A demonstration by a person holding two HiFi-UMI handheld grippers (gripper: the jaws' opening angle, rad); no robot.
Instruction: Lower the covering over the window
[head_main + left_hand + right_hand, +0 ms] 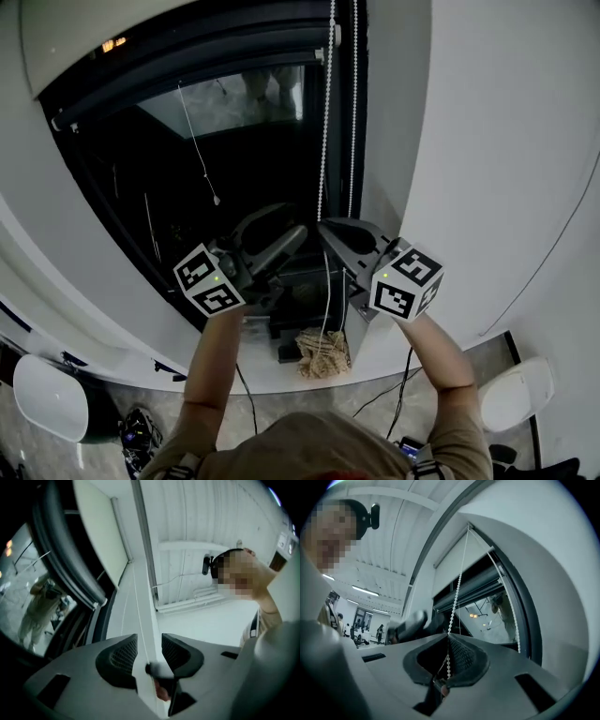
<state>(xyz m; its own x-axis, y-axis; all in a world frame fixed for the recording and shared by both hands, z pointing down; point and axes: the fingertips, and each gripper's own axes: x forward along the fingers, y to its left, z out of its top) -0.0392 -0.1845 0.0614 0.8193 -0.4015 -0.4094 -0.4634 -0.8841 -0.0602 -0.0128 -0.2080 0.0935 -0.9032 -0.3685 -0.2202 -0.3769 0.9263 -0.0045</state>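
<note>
A: Where's the blind?

B: High up. It covers only the top of the window. Its bottom bar sits near the head of the frame, and the glass below is bare and dark.

A: Chain?

B: The chain hangs in two strands down the right side of the window, next to the white wall.

A: Right gripper?

B: Its fingers are closed on the chain. The beads run up out of the pinch, straight toward the roller. In the head view the gripper is angled up and to the left, with its tip at the left strand.

A: Left gripper?

B: Its fingers are apart and grip nothing. The white frame edge shows through the gap. There's a dark blur low between the pads, and I can't tell what it is.

A: How do the two sit relative to each other?

B: The tips are close together, left gripper just left of the chain, right gripper on it. Both are tilted up, with the marker cubes toward the person.

A: Anything below?

B: A crumpled tan wad lies on the sill, under the grippers. Cables run across the floor.
</note>
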